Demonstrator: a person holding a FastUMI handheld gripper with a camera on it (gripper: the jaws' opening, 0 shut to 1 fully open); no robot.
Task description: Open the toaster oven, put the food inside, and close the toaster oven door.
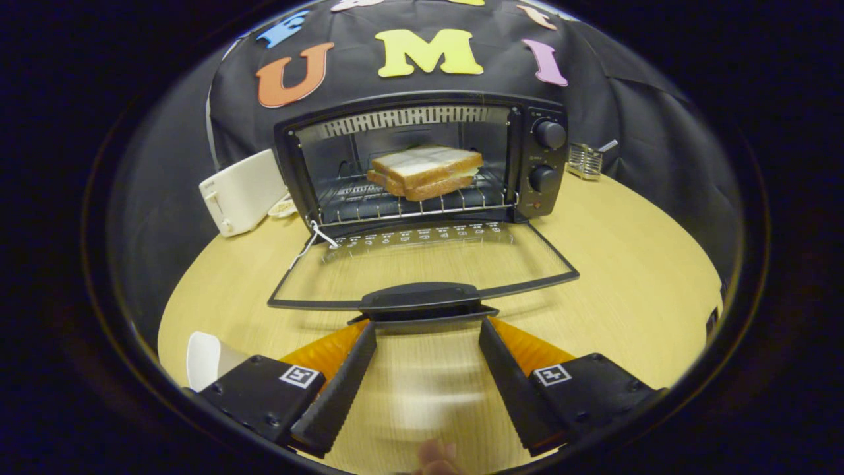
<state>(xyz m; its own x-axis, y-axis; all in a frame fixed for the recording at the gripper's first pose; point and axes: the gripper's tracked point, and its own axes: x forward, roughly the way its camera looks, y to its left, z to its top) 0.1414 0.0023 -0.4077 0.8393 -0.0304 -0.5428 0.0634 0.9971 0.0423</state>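
While the toaster oven point(422, 158) stands at twelve o'clock from the gripper point(427, 324), on the far part of the round wooden table point(626, 290), its glass door point(422, 270) lies folded down flat toward the fingers, and the dark door handle point(422, 295) is just ahead of the fingertips. The fingers stand wide apart and hold nothing; bare table shows between them. Nothing stands between the gripper and the open oven except the lowered door itself.

A white pop-up toaster point(242, 191) stands at about ten o'clock, just beside the oven's left wall, with a small dish point(283, 208) between them. At about two o'clock, beyond the oven's right side, there is a small wire holder point(585, 160). A white object point(206, 359) lies near the left finger at about nine o'clock; what it is I cannot tell.

The oven is black, with two round knobs point(548, 134) one above the other on its right panel. Inside, on the wire rack point(409, 201), rests the sandwich point(425, 171), two slices of bread with brown crust. A white string point(315, 236) hangs at the door's left hinge. The small marks on the door and the panel are too small to read.
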